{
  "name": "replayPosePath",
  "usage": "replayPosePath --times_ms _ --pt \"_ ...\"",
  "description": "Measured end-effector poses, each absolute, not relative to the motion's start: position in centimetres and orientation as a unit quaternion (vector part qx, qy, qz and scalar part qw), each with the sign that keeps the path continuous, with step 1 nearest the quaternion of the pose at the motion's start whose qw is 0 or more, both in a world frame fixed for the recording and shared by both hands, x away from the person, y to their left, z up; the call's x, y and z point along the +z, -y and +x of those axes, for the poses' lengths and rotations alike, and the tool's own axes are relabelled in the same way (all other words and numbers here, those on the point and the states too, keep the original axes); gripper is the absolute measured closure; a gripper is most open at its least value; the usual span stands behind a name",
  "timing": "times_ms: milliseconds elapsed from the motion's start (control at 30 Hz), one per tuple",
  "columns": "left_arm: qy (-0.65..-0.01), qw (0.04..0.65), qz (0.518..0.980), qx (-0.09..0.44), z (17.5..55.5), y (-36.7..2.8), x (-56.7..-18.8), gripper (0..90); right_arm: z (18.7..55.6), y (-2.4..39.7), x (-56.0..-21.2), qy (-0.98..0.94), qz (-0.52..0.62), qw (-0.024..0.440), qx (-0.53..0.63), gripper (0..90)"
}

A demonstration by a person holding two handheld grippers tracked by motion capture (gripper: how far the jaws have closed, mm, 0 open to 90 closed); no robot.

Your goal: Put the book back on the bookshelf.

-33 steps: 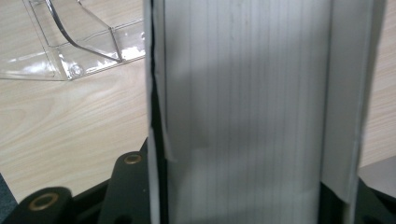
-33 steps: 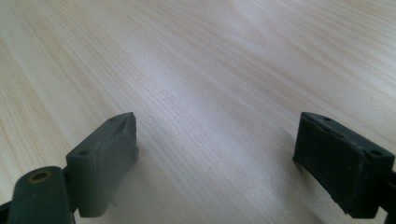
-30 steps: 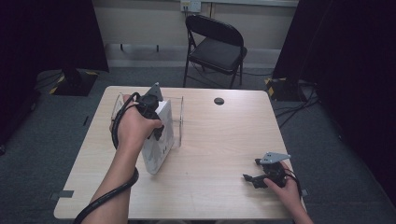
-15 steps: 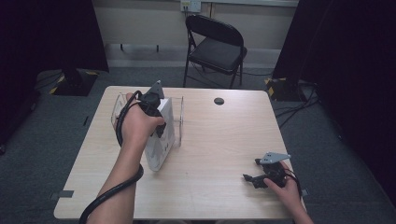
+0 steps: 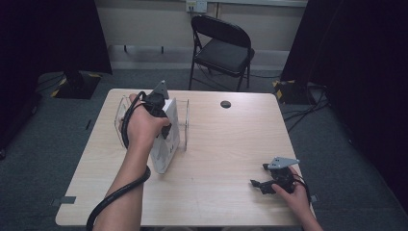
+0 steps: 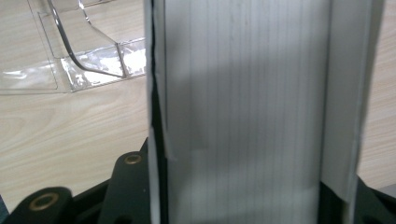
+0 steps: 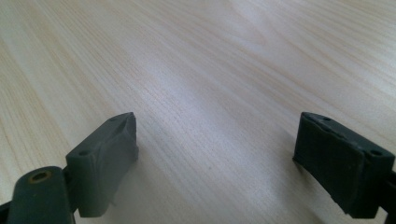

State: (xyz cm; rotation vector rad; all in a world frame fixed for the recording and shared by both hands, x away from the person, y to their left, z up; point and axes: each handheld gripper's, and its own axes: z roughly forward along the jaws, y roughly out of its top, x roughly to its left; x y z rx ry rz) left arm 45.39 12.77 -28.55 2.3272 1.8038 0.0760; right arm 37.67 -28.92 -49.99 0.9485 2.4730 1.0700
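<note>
Nearest the person, the right tongs [image 5: 262,185] lie low on the tabletop [image 5: 231,144], held in the right hand [image 5: 288,187] at the near right corner; in the right gripper view the tongs [image 7: 215,158] stand released, the two black jaws wide apart with only bare wood grain between them. Well apart from them, across the tabletop to the far left, the left tongs [image 5: 156,103] are clenched on a white binder [image 5: 166,139], gripped by the left hand [image 5: 142,127] from above. In the left gripper view the binder [image 6: 252,112] stands upright between the jaws, its pale lined edge rising from them, the jaws pressing on both of its sides. Just beyond and beside these tongs sits a clear plastic holder [image 5: 180,118], its transparent walls around the binder's far end; in the left gripper view the holder [image 6: 88,56] lies on the wood to the left of the binder. Farther off, a small black disc [image 5: 225,104] rests near the tabletop's far edge, and behind that a black folding chair [image 5: 221,45] stands on the floor
</note>
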Motion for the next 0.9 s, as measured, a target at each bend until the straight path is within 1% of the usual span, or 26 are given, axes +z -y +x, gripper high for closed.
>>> replayPosePath --times_ms 900 --pt "-0.614 0.097 0.782 0.035 46.9 -12.3 -28.5 52.9 37.7 28.9 -50.0 -0.857 0.329 0.141 0.371 12.3"
